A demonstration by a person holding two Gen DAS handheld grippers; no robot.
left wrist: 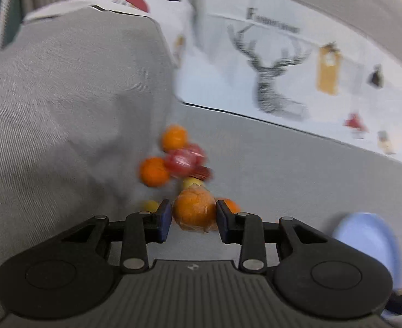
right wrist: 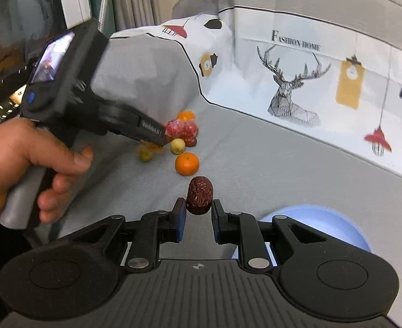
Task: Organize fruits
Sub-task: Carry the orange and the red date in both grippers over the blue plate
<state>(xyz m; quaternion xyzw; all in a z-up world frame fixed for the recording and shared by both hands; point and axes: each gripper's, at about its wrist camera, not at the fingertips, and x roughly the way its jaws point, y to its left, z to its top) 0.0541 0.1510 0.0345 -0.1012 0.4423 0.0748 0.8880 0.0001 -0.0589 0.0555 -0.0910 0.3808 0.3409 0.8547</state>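
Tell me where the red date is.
In the right wrist view, the red date sits between the right gripper fingers, just in front of a tangerine on the grey sheet.

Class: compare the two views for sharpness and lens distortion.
Left wrist view: motion-blurred, fruit pile and deer print smeared. Right wrist view: sharper, wrinkled date crisp; the sofa edges bow from the fisheye.

Open grey sheet [right wrist: 269,169] right of the fruit pile [right wrist: 181,134]; raised grey fold [left wrist: 64,104] close on its left.
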